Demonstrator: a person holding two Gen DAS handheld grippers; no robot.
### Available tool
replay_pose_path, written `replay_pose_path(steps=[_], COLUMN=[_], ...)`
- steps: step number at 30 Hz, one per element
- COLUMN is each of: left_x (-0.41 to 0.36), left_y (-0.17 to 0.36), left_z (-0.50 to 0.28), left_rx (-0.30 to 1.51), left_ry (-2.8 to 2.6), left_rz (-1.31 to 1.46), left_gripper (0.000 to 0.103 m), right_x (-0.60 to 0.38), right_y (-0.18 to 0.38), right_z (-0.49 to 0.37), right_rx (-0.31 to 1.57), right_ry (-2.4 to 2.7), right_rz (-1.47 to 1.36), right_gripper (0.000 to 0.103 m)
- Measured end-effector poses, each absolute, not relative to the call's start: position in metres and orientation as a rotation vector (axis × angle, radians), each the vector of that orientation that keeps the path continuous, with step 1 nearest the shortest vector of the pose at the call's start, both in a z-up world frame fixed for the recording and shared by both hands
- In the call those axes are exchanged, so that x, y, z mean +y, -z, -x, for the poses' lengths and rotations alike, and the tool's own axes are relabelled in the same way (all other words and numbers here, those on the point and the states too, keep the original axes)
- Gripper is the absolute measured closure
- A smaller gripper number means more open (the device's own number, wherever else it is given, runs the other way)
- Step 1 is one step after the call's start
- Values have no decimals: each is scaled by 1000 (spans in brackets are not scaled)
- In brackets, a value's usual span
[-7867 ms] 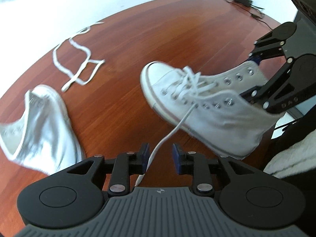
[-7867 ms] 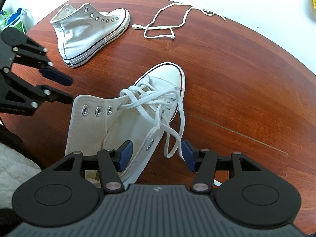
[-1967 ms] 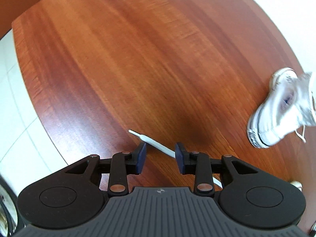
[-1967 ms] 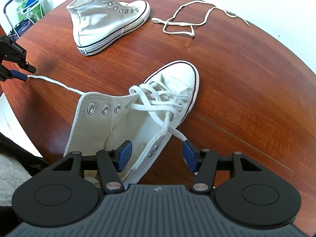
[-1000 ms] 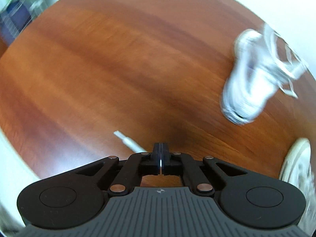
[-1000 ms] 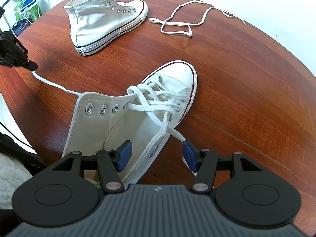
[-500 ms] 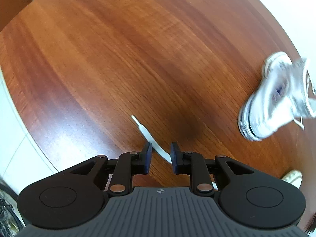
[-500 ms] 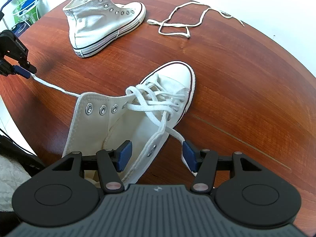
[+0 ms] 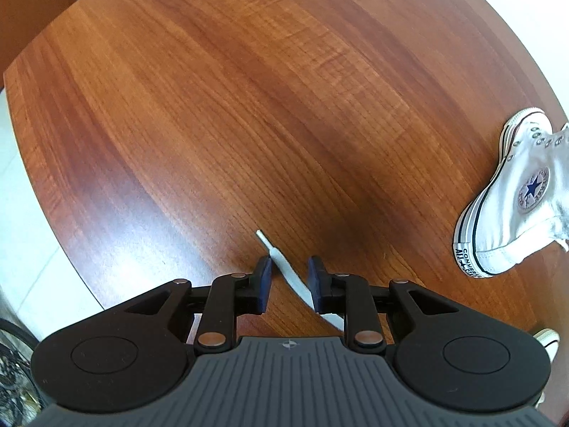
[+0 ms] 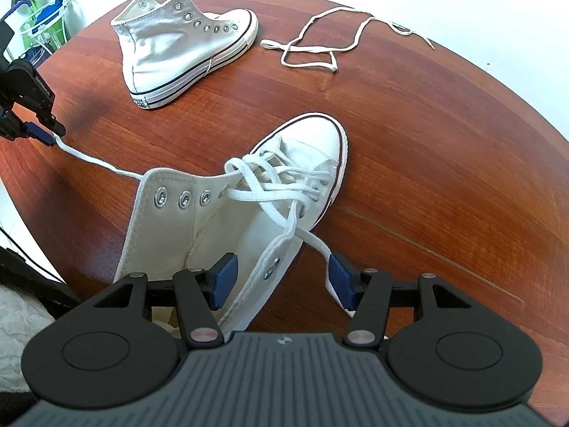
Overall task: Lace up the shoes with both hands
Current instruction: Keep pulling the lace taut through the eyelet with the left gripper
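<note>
I see a reddish wooden table (image 10: 444,149) carrying the half-laced sneaker (image 10: 249,213), an unlaced sneaker (image 10: 177,46) farther off, and a loose lace (image 10: 330,46) beside it

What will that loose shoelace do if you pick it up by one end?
The loose shoelace lies in limp loops on the table, so it would probably dangle floppily and untangle. It looks thin, likely very light. Pushing it would likely only bunch it.

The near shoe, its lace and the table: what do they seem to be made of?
Near shoe: white woven fabric, probably canvas, matte, with metal-looking eyelets and a smooth, likely rubber toe cap. Lace: flat white woven cord, soft and limp; its tip looks stiff, perhaps plastic. Table: reddish-brown wood or wood veneer; grain lines and a soft sheen suggest varnish.
</note>
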State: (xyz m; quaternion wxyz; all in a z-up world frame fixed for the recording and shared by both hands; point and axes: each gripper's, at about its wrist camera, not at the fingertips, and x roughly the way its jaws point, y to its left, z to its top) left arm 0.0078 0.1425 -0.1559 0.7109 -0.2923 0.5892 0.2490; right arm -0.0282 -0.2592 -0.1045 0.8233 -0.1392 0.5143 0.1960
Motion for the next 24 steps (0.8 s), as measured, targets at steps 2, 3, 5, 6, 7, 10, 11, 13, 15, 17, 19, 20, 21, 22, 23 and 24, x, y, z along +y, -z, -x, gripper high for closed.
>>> replay_pose_path(steps=[2, 3, 5, 6, 7, 10, 11, 13, 15, 17, 19, 20, 21, 22, 23, 24], left_x=[139, 138, 131, 129, 125, 112, 108, 101, 96, 90, 81, 77, 73, 69, 65, 61], left_y=[156, 156, 157, 157, 157, 157, 156, 155, 155, 153, 149, 147, 145, 143, 141, 139], left_z=[-11, -13, -17, -18, -19, -21, -21, -20, -21, -21, -20, -20, -20, -20, -19, -19], left_rx=[1317, 1321, 1335, 1339, 1345, 1346, 1343, 1337, 1330, 1321, 1307, 1300, 1293, 1285, 1278, 1270], left_ry=[-538, -532, -503, -495, -480, -432, -413, -375, -334, -287, -231, -203, -175, -148, -120, -92], left_rz=[596, 579, 507, 486, 440, 331, 302, 252, 225, 200, 174, 161, 149, 136, 123, 111], left_gripper=[78, 78, 78, 79, 79, 81, 81, 88, 98, 99, 100, 101, 101, 101, 101, 101], right_x=[-259, -259, -259, -259, -259, -259, -259, -259, -259, -259, -259, -260, -260, -260, -261, -261], right_y=[104, 104, 104, 104, 104, 104, 104, 104, 104, 104, 104, 104, 104, 104, 103, 103], right_z=[29, 29, 29, 29, 29, 29, 29, 29, 29, 29, 29, 29, 29, 29, 29, 29], right_rx=[1091, 1090, 1088, 1088, 1088, 1088, 1088, 1088, 1088, 1088, 1088, 1088, 1088, 1088, 1088, 1089], right_ry=[-417, -417, -417, -417, -416, -415, -415, -414, -414, -414, -414, -413, -413, -412, -412, -412], right_rz=[301, 302, 305, 306, 305, 301, 301, 300, 299, 298, 298, 298, 299, 299, 299, 299], right_gripper=[45, 45, 45, 45, 45, 45, 45, 45, 45, 45, 45, 45, 45, 45, 45, 45])
